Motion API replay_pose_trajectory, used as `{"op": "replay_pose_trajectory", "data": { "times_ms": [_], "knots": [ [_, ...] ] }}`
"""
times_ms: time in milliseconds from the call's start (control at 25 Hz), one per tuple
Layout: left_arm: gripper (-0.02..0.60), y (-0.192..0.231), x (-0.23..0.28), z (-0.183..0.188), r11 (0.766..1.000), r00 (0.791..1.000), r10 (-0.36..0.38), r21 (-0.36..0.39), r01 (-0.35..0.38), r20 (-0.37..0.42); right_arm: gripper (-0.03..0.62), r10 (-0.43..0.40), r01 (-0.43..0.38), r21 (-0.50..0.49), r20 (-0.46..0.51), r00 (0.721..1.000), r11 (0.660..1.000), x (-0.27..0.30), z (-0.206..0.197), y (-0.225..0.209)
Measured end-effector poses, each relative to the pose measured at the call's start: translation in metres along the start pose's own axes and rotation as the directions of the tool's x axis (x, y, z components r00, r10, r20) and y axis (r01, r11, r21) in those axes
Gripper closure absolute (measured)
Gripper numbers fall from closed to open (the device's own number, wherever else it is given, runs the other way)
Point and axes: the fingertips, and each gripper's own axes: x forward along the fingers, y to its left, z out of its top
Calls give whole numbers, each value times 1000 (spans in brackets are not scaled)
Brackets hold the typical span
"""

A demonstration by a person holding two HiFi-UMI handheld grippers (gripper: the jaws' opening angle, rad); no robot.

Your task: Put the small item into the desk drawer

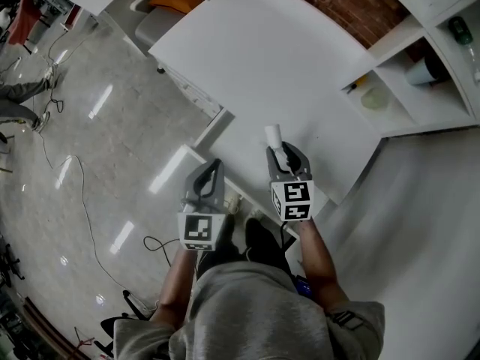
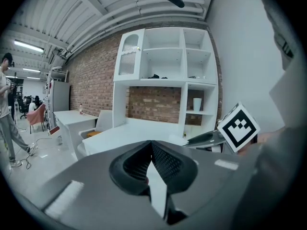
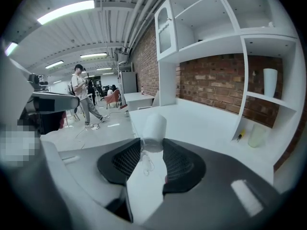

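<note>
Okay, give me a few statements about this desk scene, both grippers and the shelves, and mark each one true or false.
1. The right gripper is clamped on a small white cylindrical item. True.
2. The left gripper grips a second item. False: its jaws are together with nothing between them.
3. A tall white cup stands in a compartment of the white shelf unit. True.
4. The wall behind the shelves is plain white plaster. False: it is a red brick wall.
</note>
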Motion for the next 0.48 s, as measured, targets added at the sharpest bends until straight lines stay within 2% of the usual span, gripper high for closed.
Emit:
{"op": "replay_pose_trajectory", "data": {
  "times_ms": [480],
  "knots": [
    [569,31,-7,-32,995,996,84,-53,-86,-42,444,118,-120,-23,-67,991,993,40,-23,39]
  ]
}}
